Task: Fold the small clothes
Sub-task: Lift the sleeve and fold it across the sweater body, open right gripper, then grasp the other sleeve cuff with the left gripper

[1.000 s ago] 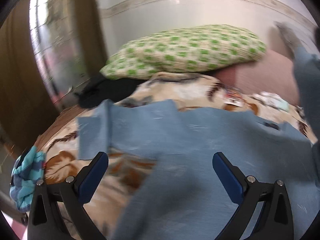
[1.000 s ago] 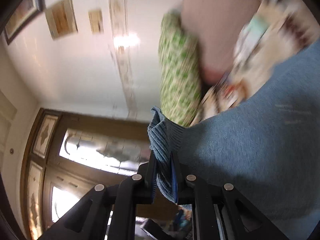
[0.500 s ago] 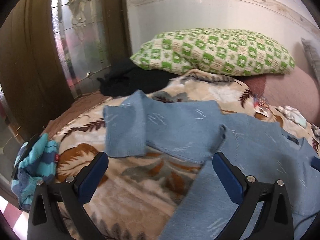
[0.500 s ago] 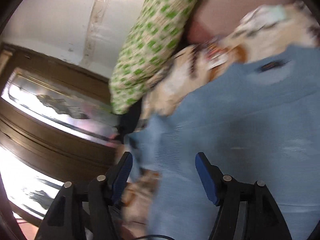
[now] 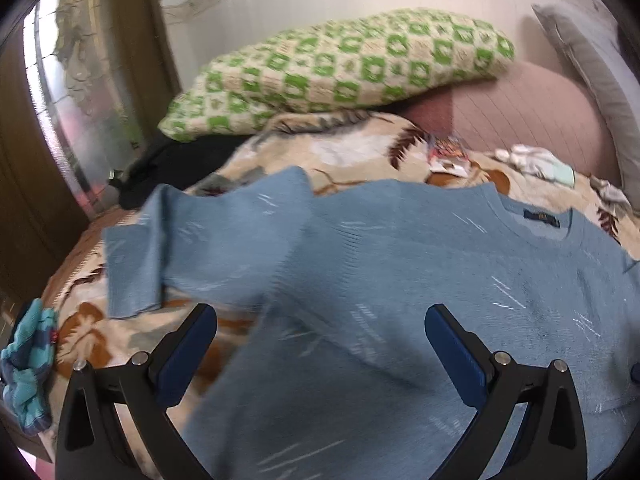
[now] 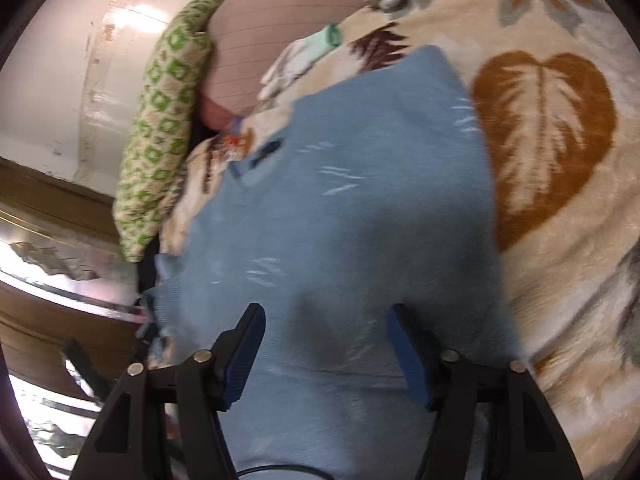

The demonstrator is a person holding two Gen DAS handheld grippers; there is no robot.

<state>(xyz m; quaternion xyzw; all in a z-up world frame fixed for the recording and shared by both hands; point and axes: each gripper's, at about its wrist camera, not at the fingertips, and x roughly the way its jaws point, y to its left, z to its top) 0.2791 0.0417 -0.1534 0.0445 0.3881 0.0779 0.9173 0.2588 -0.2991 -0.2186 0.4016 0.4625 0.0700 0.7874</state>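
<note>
A light blue knit sweater (image 5: 400,264) lies spread on a leaf-patterned blanket (image 5: 352,148), collar and label toward the far right, one sleeve (image 5: 132,264) bent at the left. My left gripper (image 5: 320,316) hangs open just above the sweater's near part, nothing between its blue pads. In the right wrist view the sweater (image 6: 360,200) fills the middle. My right gripper (image 6: 326,314) hovers over its body, its jaws apart and closing. Only the flat knit shows beyond the gap; the pads press on nothing.
A green-checked pillow (image 5: 340,68) and a pink cushion (image 5: 520,120) lie at the far side. A black garment (image 5: 180,164) sits by the glass door. Small white and mint clothes (image 5: 536,160) lie beyond the collar. A teal striped cloth (image 5: 28,360) hangs at the bed's left edge.
The right gripper let go of the sweater edge it was pinching, opened, and swung down over the sweater. The sweater dropped and now lies spread out. The left gripper came lower and closer.
</note>
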